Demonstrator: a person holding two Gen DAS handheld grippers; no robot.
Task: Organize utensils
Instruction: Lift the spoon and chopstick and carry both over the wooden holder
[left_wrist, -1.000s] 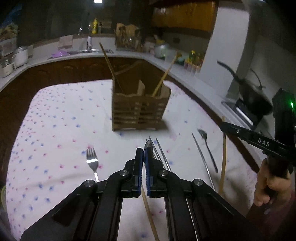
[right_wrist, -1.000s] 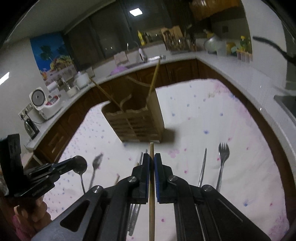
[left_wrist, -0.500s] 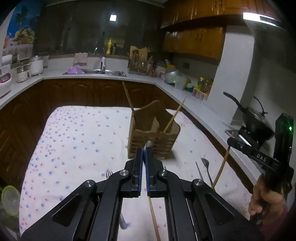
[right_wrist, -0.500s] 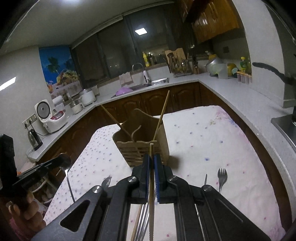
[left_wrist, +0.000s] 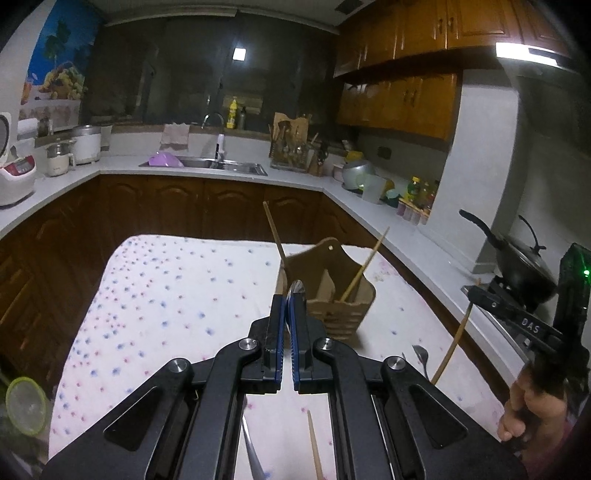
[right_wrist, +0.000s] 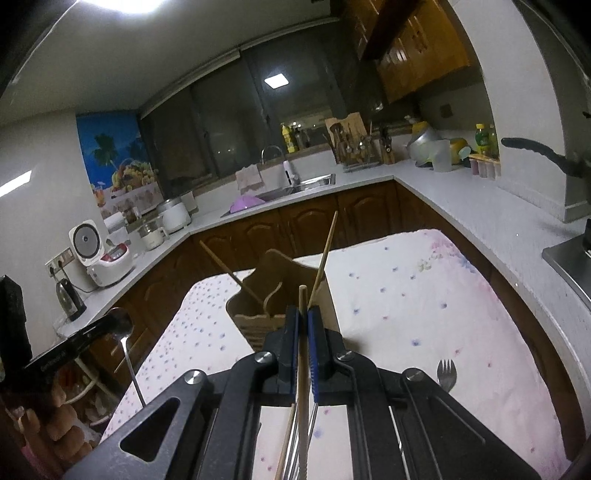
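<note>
Left gripper (left_wrist: 288, 295): jaws closed tight on a metal spoon (left_wrist: 296, 287). The spoon's bowl stands out just past the blue pads; from the right wrist view the same spoon (right_wrist: 119, 322) shows its bowl at the gripper tips and its handle hanging down and to the right, clear of the table.

Right gripper (right_wrist: 303, 314): jaws closed on a wooden chopstick (right_wrist: 303, 354), which runs lengthwise between the pads, its tip projecting a short way beyond them. In the left wrist view this chopstick (left_wrist: 453, 341) hangs slanted below the right gripper (left_wrist: 476, 295), above the cloth.

Wooden utensil holder (left_wrist: 332, 295): upright on the table, on the spotted tablecloth (left_wrist: 166, 295), directly ahead of both grippers. It has slatted sides and inner dividers. Two chopsticks already stand in it, one (left_wrist: 274, 232) leaning left, the other (left_wrist: 365, 264) leaning right, in separate compartments.

Items lying on the cloth: a fork (right_wrist: 446, 373) near the right gripper's right side; a spoon (left_wrist: 421, 356) near the right edge in the left wrist view; a loose chopstick (left_wrist: 314, 443) and a metal handle (left_wrist: 253, 454) beneath the left gripper's frame. More metal utensils lie under the right gripper, partly hidden.

A hand (left_wrist: 524, 406) grips the right gripper's handle; another hand (right_wrist: 48, 432) holds the left one.
</note>
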